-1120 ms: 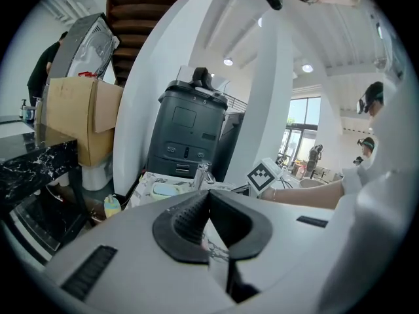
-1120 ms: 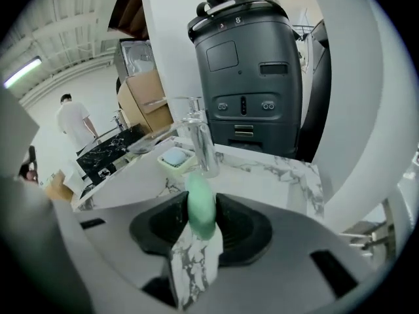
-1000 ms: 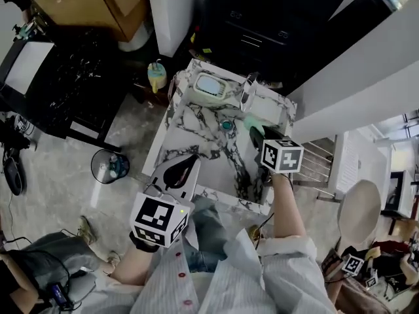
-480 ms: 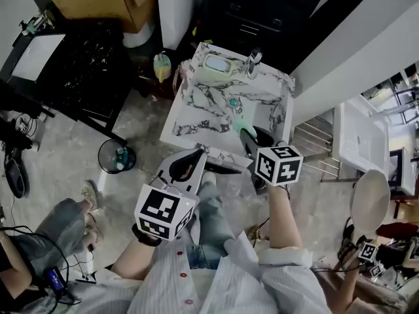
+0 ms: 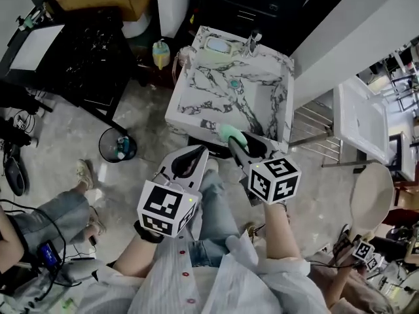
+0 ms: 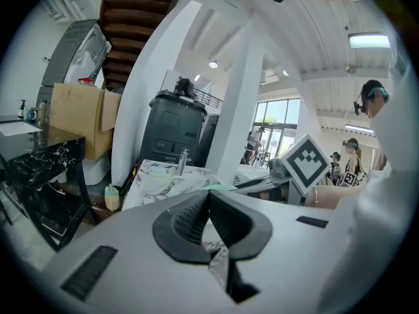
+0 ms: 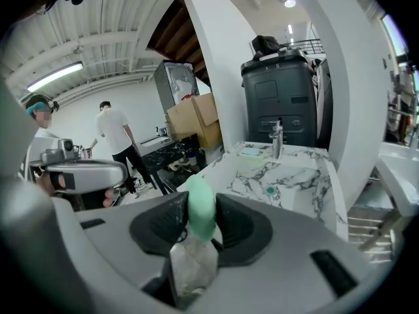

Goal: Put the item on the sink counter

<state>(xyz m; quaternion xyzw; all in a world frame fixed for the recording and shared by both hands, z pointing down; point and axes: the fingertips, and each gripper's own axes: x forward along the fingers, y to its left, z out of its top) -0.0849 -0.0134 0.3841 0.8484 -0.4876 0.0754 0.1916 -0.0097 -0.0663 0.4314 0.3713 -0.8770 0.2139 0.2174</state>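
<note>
Right tongs (image 7: 200, 222) clenched on pale-green bar (image 7: 200, 198), long axis along them toward sink (image 5: 191, 113); left tongs (image 6: 208, 196) closed, empty.

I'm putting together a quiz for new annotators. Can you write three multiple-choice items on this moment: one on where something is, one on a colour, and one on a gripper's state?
1. Where is the pale green item?
A. in the bin
B. between the jaws of the right hand-held gripper
C. on the cardboard box

2. What colour is the bottle standing beside the sink?
A. yellow
B. red
C. black

3. How do the jaws of the left hand-held gripper stand?
A. wide apart
B. clamped on the faucet
C. together, with nothing between them

Answers:
1. B: the right gripper view shows the item pinched between that gripper's jaws.
2. A: the head view shows the bottle's body is yellow.
3. C: the left gripper view shows the jaws meeting at the tip, with nothing between them.
</note>
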